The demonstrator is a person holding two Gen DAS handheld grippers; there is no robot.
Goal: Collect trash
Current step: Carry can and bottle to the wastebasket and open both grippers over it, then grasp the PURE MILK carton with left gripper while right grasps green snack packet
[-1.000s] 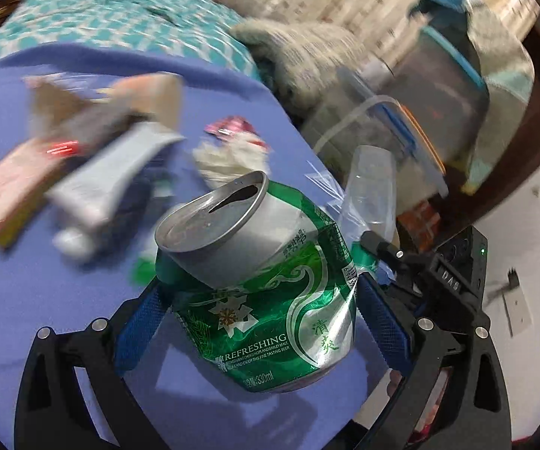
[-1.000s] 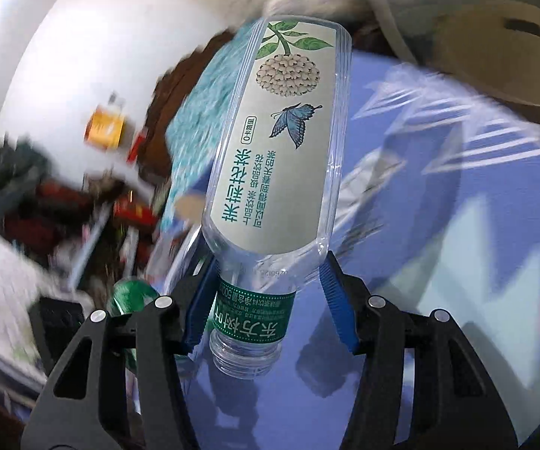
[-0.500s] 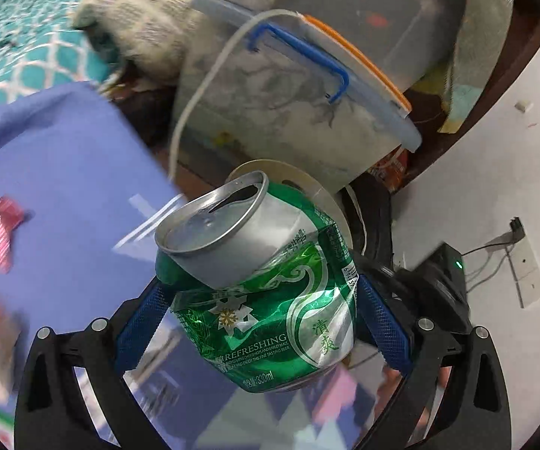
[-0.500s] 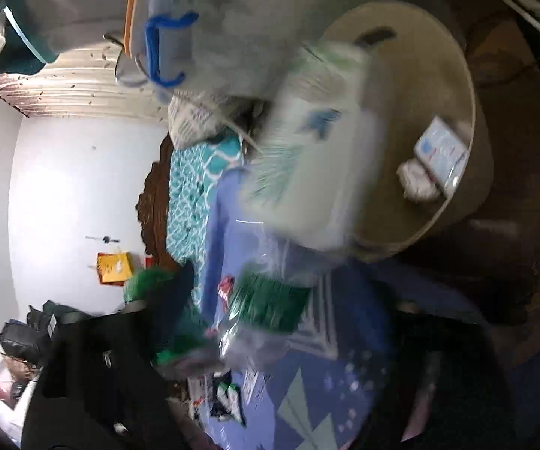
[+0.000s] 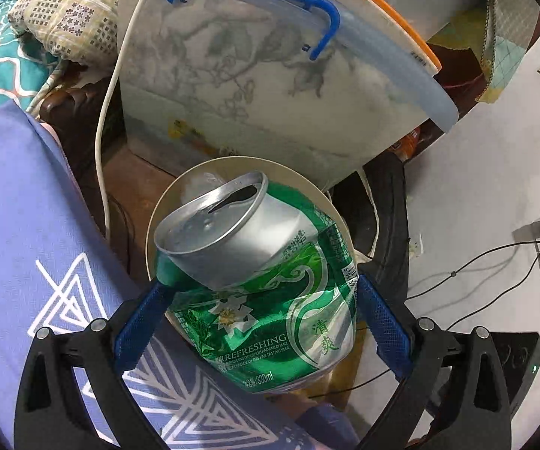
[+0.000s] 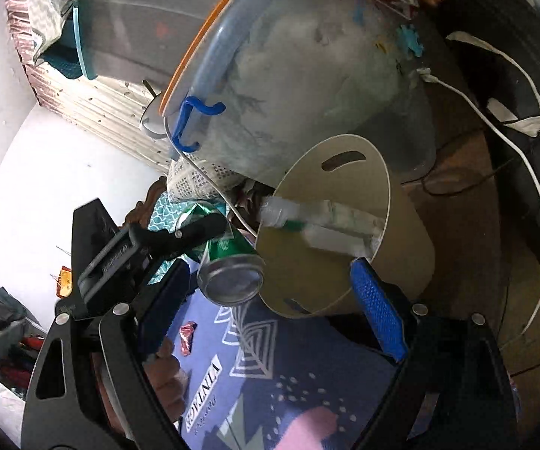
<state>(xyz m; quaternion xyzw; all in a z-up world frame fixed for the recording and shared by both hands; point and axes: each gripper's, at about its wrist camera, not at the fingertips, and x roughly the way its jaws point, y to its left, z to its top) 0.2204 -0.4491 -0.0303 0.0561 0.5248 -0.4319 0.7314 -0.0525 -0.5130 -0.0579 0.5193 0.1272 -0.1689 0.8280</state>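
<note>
L wrist view: my left gripper (image 5: 262, 322) is clenched on the dented green beer can (image 5: 266, 292), blue fingers (image 5: 138, 326) pressing its sides, opened top tilted up and away. The can hangs directly over the mouth of the beige bin (image 5: 232, 165), which stands on the floor beside the edge of the blue patterned bedsheet (image 5: 26, 225) and in front of a translucent storage box (image 5: 270, 75) w/ blue handle.

R wrist view: my right gripper (image 6: 270, 300) has its fingers (image 6: 376, 307) spread apart, nothing between them. The plastic bottle (image 6: 318, 225) lies blurred inside the bin (image 6: 408, 232), across its opening. The can (image 6: 232, 270), held by the left gripper (image 6: 180, 236), is at the bin's rim.
</note>
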